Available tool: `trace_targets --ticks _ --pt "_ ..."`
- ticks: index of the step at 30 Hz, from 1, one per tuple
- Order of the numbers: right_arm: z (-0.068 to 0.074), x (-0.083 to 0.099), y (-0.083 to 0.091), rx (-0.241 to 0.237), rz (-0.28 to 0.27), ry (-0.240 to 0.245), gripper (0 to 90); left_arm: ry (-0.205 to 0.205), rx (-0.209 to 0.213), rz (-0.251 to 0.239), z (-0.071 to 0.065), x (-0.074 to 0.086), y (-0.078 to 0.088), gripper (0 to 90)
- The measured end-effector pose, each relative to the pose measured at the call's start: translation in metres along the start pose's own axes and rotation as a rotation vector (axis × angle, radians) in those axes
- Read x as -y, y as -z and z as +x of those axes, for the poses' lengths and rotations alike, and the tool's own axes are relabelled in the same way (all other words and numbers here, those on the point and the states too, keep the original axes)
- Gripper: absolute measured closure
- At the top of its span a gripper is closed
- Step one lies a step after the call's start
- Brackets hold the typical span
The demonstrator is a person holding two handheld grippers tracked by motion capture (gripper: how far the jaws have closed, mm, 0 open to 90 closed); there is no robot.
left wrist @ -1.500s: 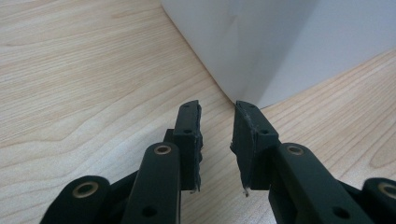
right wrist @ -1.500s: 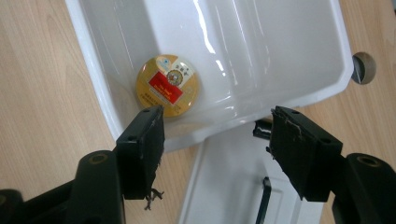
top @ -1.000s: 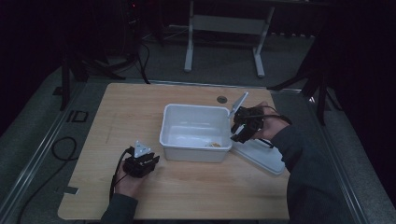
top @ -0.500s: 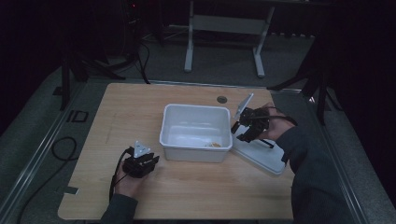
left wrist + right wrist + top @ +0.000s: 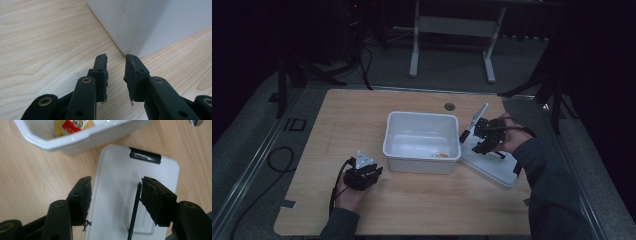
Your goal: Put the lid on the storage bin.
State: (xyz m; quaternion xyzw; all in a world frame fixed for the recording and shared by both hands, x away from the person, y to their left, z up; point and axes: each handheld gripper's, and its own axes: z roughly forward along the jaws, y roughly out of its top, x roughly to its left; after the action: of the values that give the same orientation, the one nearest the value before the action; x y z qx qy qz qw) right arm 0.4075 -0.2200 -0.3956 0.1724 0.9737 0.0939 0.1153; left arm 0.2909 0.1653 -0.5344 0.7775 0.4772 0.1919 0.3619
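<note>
One white tub [image 5: 422,142] sits at the centre of the table [image 5: 362,115]; one round yellow-and-red item [image 5: 73,125] lies inside it. At the tub's 3 o'clock, touching the table, lies one white lid [image 5: 136,192] with one black clip [image 5: 145,155]. Your right gripper [image 5: 115,195] hovers over that lid, its jaws apart and just closing, with a thin black rod [image 5: 133,212] beside one pad. Your left gripper [image 5: 116,75], at the tub's 7 o'clock, is narrowly open, holding nothing.
</note>
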Motion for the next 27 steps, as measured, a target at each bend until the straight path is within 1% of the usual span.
trace_targets --ticks 10,13,15,19,24,27 --pt "-0.006 0.012 -0.008 -0.005 0.017 -0.027 42.6 0.0 0.003 0.001 -0.001 0.0 -0.001 71.2" --pt "-0.009 0.017 -0.011 -0.005 0.027 -0.045 44.7 0.001 0.003 0.001 -0.001 0.0 -0.001 71.3" --pt "-0.01 0.018 -0.012 -0.005 0.026 -0.047 45.2 0.0 0.003 0.001 -0.001 0.0 -0.001 71.2" --pt "-0.012 0.023 -0.019 -0.007 0.047 -0.064 47.1 0.001 0.001 0.001 -0.001 0.0 -0.001 71.2" --pt "-0.017 0.028 -0.026 -0.013 0.047 -0.085 49.3 0.002 0.001 0.001 0.0 0.0 0.0 71.2" --pt "-0.018 0.03 -0.028 -0.012 0.052 -0.099 52.3 0.002 0.001 0.001 0.0 0.0 -0.001 71.2"
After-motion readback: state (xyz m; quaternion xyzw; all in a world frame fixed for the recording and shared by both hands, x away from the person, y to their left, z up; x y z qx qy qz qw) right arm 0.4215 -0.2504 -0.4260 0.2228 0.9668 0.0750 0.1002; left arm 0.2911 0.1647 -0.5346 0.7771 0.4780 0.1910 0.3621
